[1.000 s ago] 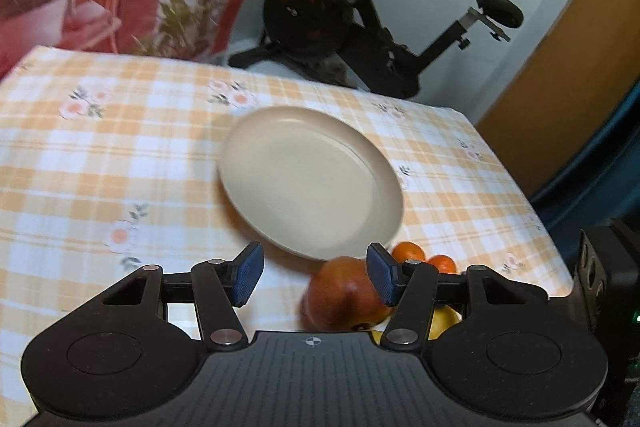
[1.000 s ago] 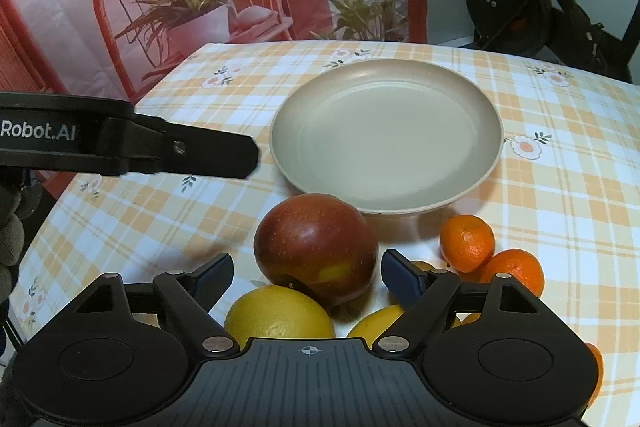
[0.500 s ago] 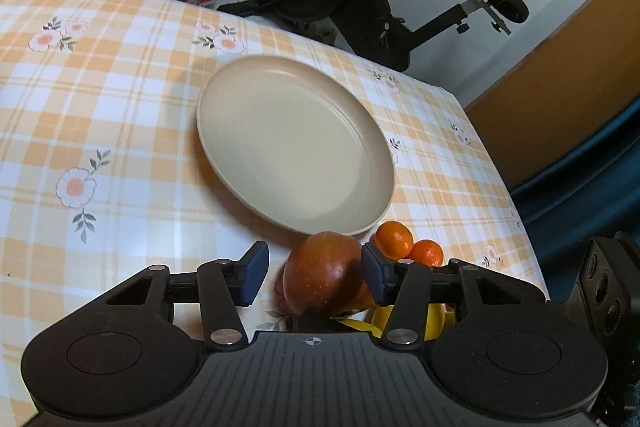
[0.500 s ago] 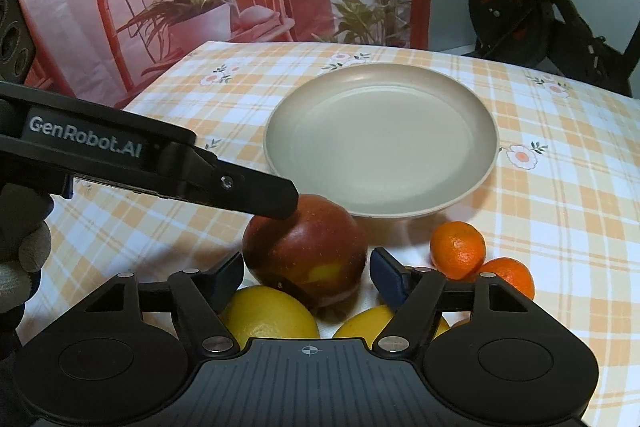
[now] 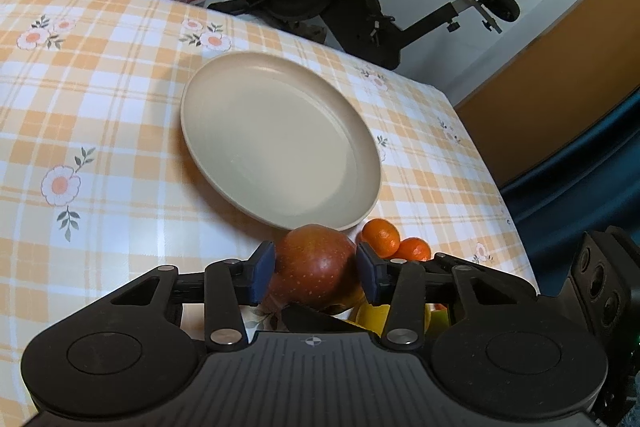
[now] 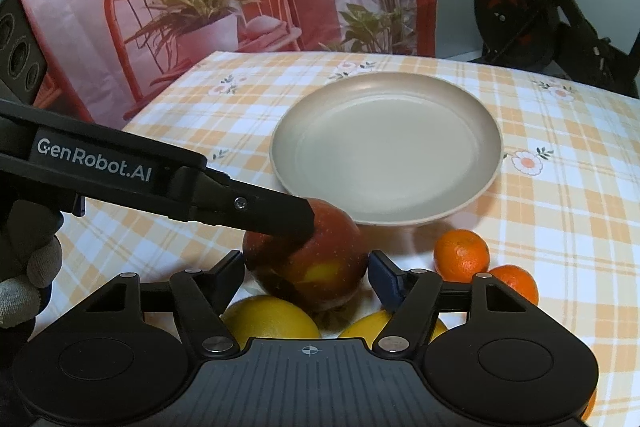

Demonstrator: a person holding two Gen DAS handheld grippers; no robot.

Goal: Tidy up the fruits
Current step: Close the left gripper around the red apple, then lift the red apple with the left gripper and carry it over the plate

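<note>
Left wrist: left gripper (image 5: 316, 273), jaws just closing, pads touching the apple (image 5: 316, 269) just before the plate (image 5: 208, 155). Seat squarely at its widest girth before lifting.

Right wrist: right gripper (image 6: 306, 275) jaws half-wide, closing, flanking the apple (image 6: 336, 267) without clear contact.

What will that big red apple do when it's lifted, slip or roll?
The apple is round and glossy, so it might slip or turn between the left gripper, which has been closing on its sides. Set on the shallow plate, it could probably roll a little.
</note>
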